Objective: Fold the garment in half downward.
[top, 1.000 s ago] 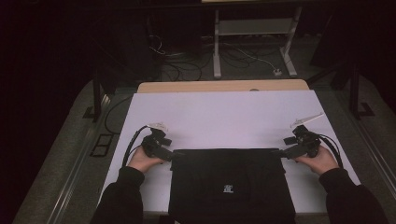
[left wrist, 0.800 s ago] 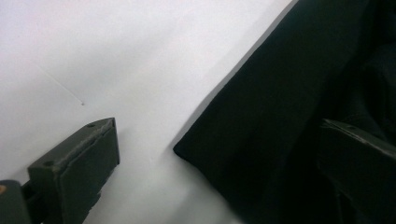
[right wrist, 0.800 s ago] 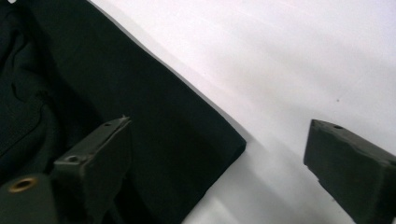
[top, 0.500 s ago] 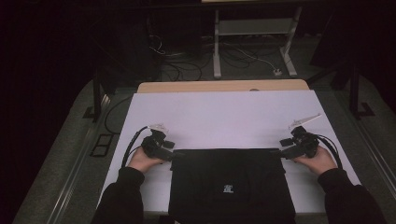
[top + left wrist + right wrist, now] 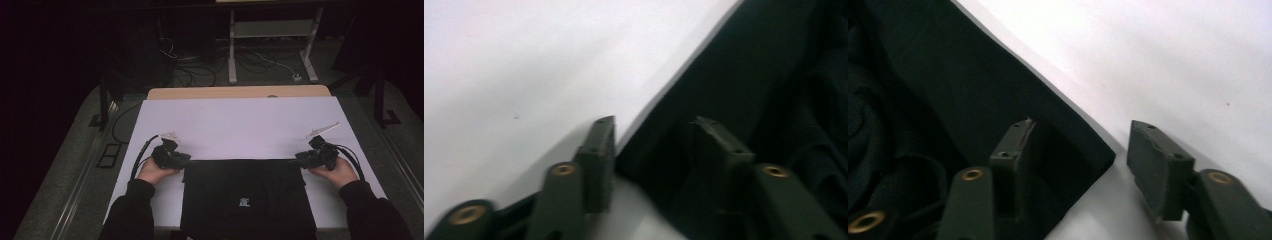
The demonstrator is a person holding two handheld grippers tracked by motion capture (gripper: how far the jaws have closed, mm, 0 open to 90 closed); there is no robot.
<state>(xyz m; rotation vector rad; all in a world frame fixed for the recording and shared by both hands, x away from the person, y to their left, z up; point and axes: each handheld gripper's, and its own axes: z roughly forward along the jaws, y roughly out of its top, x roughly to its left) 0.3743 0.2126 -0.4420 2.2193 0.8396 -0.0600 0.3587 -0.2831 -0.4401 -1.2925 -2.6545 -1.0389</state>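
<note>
Near the table's front edge lies a black garment [image 5: 247, 197] on the white table cover [image 5: 240, 125], its lower part cut off. At its far left corner sits the left gripper [image 5: 186, 161], at its far right corner the right gripper [image 5: 298, 160]. Both have just been closing, jaws straddling the cloth corners [image 5: 659, 155] [image 5: 1068, 150], gaps still visible. Cables [image 5: 250, 62] litter the dark floor beyond.

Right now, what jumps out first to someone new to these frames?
The black garment lying flat at the near edge of the white table, with a small pale logo near its middle. The left gripper and right gripper sit at its two far corners; their jaws have just been closing, each straddling a corner of the cloth, pads not yet pressing.
</note>
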